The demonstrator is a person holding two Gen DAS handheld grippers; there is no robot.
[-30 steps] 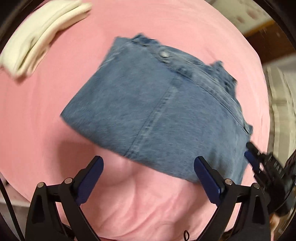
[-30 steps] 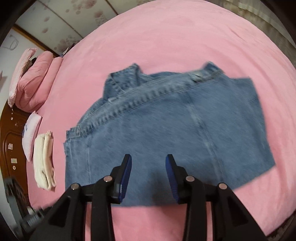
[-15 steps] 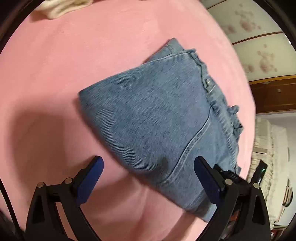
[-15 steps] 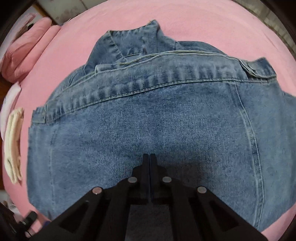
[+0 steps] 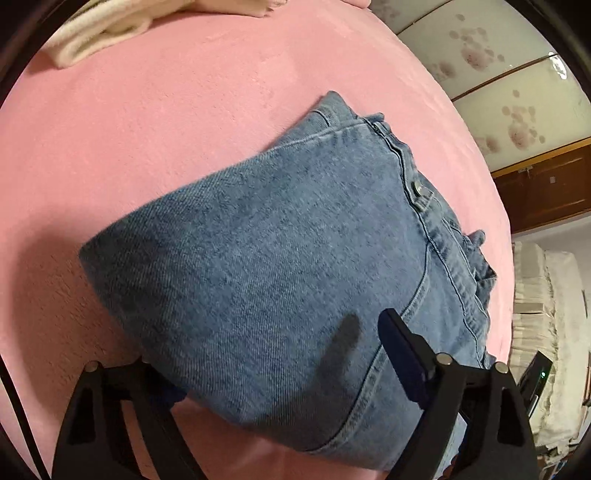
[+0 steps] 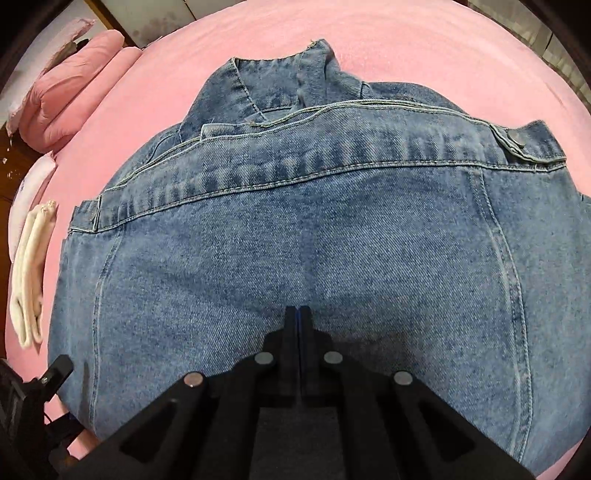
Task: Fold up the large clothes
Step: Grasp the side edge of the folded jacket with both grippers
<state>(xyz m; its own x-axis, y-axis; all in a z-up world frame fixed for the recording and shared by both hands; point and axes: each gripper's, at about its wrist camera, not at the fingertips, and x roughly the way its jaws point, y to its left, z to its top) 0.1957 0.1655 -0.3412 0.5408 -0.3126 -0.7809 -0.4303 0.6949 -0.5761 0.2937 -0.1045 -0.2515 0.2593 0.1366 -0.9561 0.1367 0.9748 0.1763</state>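
Note:
A folded blue denim jacket (image 5: 295, 258) lies on the pink bed cover (image 5: 147, 129); its collar (image 6: 280, 77) points away in the right wrist view. My left gripper (image 5: 277, 350) is at the jacket's near folded edge, and its jaws are closing. Its left finger is hidden under the denim. Its right finger (image 5: 402, 354) hovers just over the cloth and casts a shadow on it. My right gripper (image 6: 297, 314) is shut with nothing between its pads, its tips down on the middle of the jacket (image 6: 295, 221). The left gripper's black frame (image 6: 55, 373) shows at that view's lower left.
A folded white garment (image 5: 99, 33) lies on the bed beyond the jacket, at the left edge (image 6: 29, 280) of the right wrist view. Pink pillows (image 6: 74, 85) sit at the bed's far left. Dark wooden furniture (image 5: 546, 184) and stacked white bedding (image 5: 546, 314) stand beside the bed.
Both grippers came down to the jacket. The right one went from partly open to shut and now rests on the denim. The left one's left finger has slid under the folded edge.

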